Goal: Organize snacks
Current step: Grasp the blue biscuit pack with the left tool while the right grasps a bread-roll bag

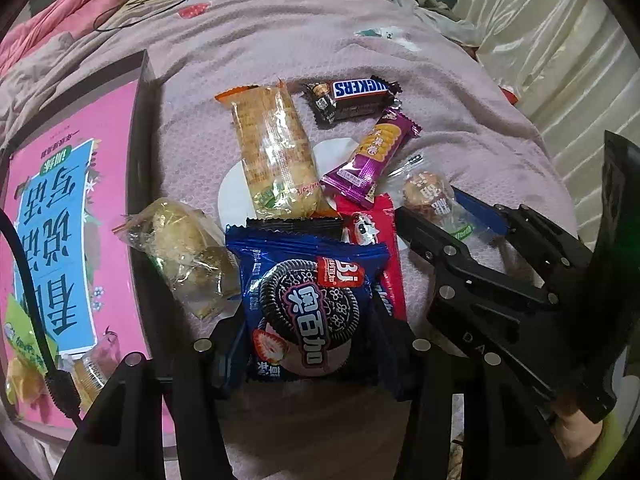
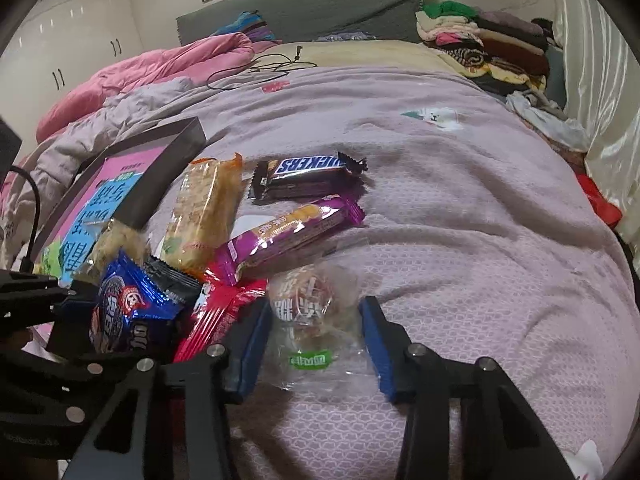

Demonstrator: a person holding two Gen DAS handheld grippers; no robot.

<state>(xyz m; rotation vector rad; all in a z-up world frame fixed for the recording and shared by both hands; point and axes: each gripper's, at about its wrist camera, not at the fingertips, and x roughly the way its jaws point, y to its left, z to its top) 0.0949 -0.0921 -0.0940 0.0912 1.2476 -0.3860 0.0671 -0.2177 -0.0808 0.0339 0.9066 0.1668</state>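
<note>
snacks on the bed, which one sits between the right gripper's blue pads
The clear-wrapped round pastry with the green label lies between the right gripper pads. The blue Oreo pack is at the left gripper instead.

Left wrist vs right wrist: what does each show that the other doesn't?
Left wrist only: the whole Oreo packet between the left gripper fingers, and a white disc under the pile.

Right wrist only: the right gripper astride the clear-wrapped pastry, plus headboard, folded clothes and wardrobe doors.

Both: Snickers bar, purple wafer bar, cracker pack, pink-lined box, lilac blanket.
</note>
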